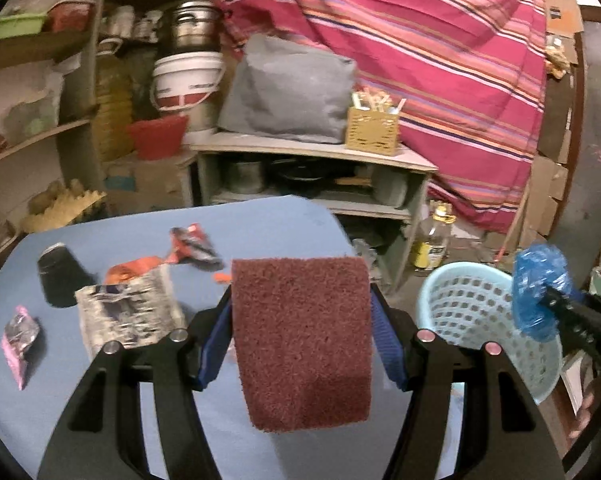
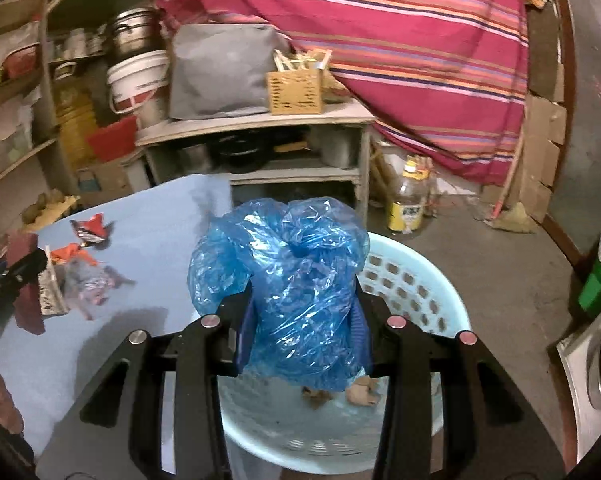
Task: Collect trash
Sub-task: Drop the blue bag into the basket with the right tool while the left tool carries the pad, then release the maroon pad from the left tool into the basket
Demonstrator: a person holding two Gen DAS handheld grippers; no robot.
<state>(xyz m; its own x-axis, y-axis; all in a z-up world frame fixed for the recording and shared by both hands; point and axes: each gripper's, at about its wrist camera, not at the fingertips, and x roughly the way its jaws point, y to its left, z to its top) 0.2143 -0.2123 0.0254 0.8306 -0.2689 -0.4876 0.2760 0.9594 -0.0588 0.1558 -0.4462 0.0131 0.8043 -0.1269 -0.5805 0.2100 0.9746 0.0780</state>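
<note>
My left gripper (image 1: 302, 312) is shut on a maroon scouring pad (image 1: 304, 340) and holds it above the blue table (image 1: 260, 224). My right gripper (image 2: 300, 312) is shut on a crumpled blue plastic bag (image 2: 292, 280) and holds it over the light-blue perforated basket (image 2: 416, 280), which has a few brown scraps (image 2: 360, 392) inside. From the left wrist view the bag (image 1: 540, 288) hangs over the basket's (image 1: 468, 304) right rim. On the table lie a silver wrapper (image 1: 128, 312), a pink wrapper (image 1: 18, 340), a red-black wrapper (image 1: 192, 244), an orange wrapper (image 1: 132, 268) and a black cup (image 1: 60, 276).
A wooden shelf unit (image 1: 312, 152) with a grey cushion (image 1: 288, 92) and a yellow box (image 1: 372, 128) stands behind the table. A striped red cloth (image 1: 440, 60) hangs behind. A bottle (image 1: 432, 240) stands on the floor by the basket. Shelves with buckets and pots are at the left.
</note>
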